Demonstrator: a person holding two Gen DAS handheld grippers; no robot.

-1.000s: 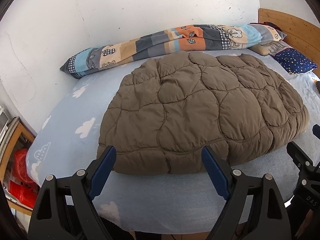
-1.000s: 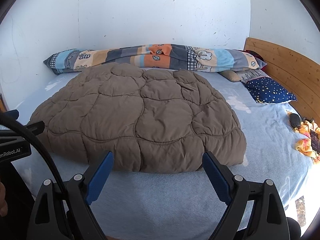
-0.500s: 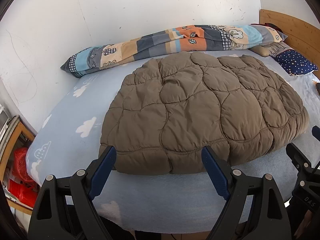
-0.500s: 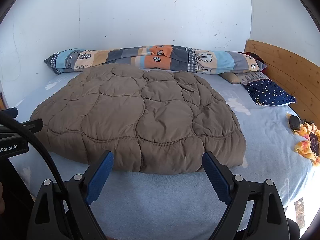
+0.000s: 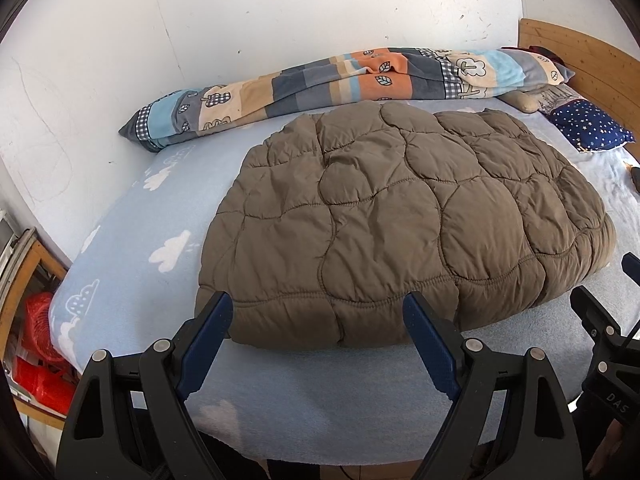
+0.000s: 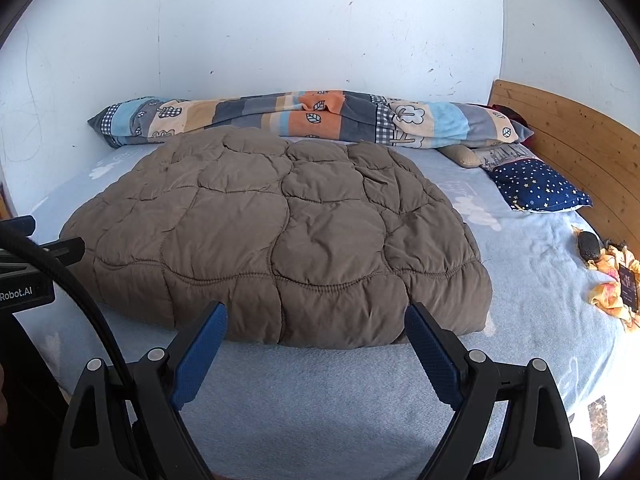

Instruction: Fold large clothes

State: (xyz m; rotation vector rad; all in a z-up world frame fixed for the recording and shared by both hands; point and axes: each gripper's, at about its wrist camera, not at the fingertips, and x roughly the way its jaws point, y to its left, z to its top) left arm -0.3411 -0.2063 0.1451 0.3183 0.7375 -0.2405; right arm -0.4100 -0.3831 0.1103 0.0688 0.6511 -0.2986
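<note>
A brown quilted padded garment [image 5: 400, 216] [image 6: 280, 236] lies folded into a thick rounded bundle in the middle of a bed with a light blue cloud-print sheet [image 5: 132, 232] [image 6: 320, 400]. My left gripper [image 5: 318, 324] hovers open over the sheet just short of the bundle's near hem, nothing between its blue pads. My right gripper [image 6: 316, 330] stands open the same way, close to the near hem further right, holding nothing. Each gripper's black body shows at the edge of the other's view.
A rolled patchwork blanket [image 6: 304, 118] lies along the white wall at the back. A navy star pillow [image 6: 540, 192] and wooden headboard [image 6: 572, 148] are at right. Small items and a yellow cloth [image 6: 612, 276] sit near the right edge. Red baskets [image 5: 36, 344] stand on the floor at left.
</note>
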